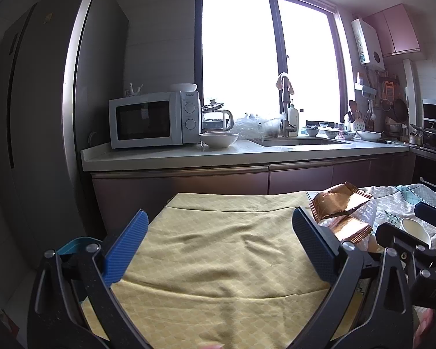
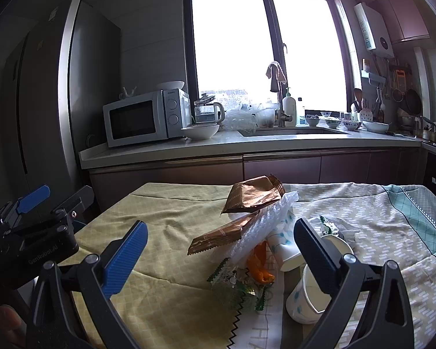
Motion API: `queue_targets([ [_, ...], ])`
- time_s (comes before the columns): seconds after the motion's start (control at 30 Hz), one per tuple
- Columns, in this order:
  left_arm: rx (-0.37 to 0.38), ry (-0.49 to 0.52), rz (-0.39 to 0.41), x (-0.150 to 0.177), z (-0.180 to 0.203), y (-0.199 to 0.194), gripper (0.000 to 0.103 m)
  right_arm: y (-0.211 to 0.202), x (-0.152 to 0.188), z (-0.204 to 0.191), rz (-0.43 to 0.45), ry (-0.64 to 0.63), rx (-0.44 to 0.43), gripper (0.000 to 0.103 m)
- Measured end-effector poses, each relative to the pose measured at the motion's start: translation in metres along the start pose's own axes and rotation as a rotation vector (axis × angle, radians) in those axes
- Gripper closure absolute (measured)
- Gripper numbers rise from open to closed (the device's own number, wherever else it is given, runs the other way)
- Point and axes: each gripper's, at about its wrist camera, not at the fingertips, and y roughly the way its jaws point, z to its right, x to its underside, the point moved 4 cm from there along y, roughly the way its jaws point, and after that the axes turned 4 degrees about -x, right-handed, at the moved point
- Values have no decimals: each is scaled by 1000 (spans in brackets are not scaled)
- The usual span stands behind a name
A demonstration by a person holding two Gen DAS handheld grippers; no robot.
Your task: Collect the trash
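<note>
A pile of trash lies on the cloth-covered table: two brown foil wrappers (image 2: 254, 196), crumpled clear plastic (image 2: 269, 221), an orange peel (image 2: 260, 264), a green-edged wrapper (image 2: 235, 279) and two white paper cups with blue print (image 2: 308, 299). My right gripper (image 2: 219, 250) is open, its jaws standing either side of the pile, just above it. My left gripper (image 1: 219, 237) is open and empty over the yellow cloth (image 1: 212, 250), left of the pile. The foil wrappers (image 1: 338, 203) and a cup (image 1: 415, 228) show at the right in the left wrist view.
A patterned white and teal cloth (image 2: 378, 218) covers the table's right half. Behind stands a kitchen counter (image 2: 247, 145) with a microwave (image 2: 145, 117), bowl (image 2: 200, 131), kettle and sink. A tall fridge (image 2: 43, 87) is at the left.
</note>
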Motion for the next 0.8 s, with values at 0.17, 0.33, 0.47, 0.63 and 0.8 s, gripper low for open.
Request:
queue_targets([
  [0.17,3,2,-1,1,2,0,5,0,0,0,0,0,-1,6],
  [0.33,4,2,-2,2,3,0,5,1,0,1,0,0,0,6],
  [0.47,5,2,-3,2,3,0,5,0,0,2,2,1,0,6],
  [0.63,9,3,-5,3,4,0,5,0,1,2,1,2,-2,6],
  [0.8,16,6,-14,5,5,1,5,0,0,3,-3,4,-5,6],
])
